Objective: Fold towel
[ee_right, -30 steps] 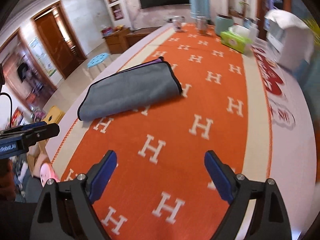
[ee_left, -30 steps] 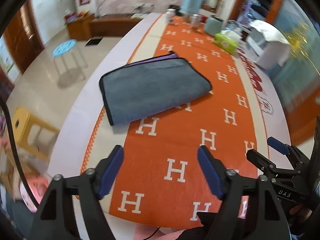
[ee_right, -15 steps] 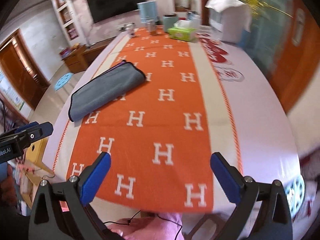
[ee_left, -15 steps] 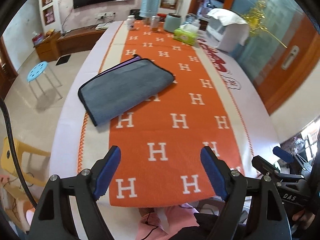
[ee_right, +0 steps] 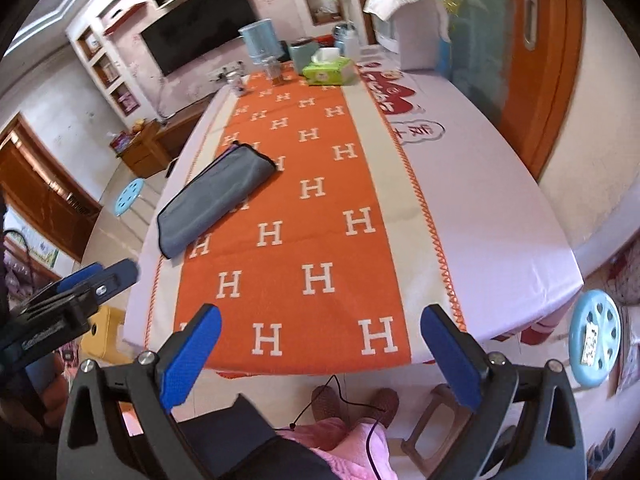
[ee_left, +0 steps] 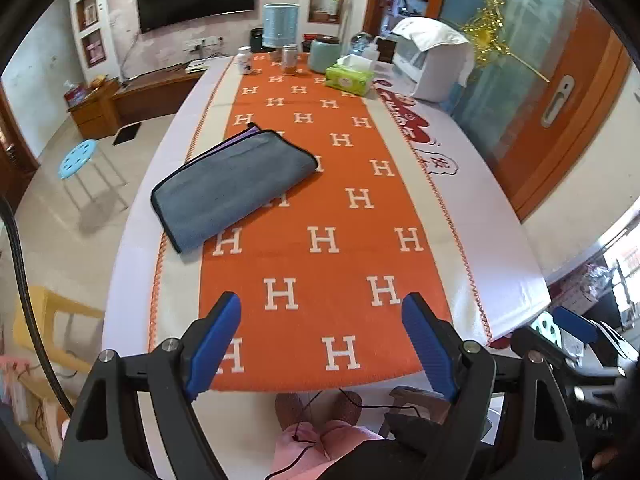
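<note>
A grey towel with black edging lies folded flat on the left part of the orange H-patterned runner; a purple layer shows at its far edge. It also shows in the right wrist view. My left gripper is open and empty, held back over the table's near edge, well short of the towel. My right gripper is open and empty, also back at the near edge. The left gripper shows at the left of the right wrist view.
At the far end of the table stand a green tissue box, jars and a blue canister, and a white appliance. Blue stools and a yellow stool stand beside the table.
Both grippers have pulled back and up from the table, away from the folded towel, which lies where it was. Both stay open.
</note>
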`<state>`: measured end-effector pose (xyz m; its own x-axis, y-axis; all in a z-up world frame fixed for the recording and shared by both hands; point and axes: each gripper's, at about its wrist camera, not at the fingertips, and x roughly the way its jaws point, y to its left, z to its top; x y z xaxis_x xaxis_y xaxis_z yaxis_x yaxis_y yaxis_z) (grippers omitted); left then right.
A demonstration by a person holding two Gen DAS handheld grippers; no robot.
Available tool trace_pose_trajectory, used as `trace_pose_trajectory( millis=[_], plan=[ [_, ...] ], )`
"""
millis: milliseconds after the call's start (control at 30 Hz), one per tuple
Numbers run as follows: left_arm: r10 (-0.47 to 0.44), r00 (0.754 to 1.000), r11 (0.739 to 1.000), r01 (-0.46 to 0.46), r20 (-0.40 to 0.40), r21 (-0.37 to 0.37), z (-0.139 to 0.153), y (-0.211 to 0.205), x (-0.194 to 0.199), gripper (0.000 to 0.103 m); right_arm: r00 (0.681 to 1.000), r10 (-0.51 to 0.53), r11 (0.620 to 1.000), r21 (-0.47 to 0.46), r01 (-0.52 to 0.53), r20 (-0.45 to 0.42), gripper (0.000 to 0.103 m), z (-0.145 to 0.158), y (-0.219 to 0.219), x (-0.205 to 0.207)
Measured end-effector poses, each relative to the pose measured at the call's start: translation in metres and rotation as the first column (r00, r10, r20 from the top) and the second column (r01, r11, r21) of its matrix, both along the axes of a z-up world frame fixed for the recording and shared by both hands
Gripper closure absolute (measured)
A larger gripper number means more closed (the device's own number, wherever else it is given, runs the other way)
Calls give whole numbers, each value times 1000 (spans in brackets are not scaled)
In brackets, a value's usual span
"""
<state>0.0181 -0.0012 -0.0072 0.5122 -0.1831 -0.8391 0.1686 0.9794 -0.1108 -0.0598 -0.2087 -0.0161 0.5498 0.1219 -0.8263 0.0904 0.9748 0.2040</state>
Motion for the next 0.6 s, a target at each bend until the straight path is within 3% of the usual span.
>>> trace_pose_trajectory(
  millis=[300, 600],
  plan=[
    [41, 998, 997, -44, 51, 66, 2, -10, -30, 20, 999, 34, 999, -26, -32, 43, 3, 10, 9, -18],
    [68, 992, 993, -77, 105, 86, 8, -8, -30, 1, 995, 4, 999, -36, -1, 101, 0, 13, 6, -12]
  ],
)
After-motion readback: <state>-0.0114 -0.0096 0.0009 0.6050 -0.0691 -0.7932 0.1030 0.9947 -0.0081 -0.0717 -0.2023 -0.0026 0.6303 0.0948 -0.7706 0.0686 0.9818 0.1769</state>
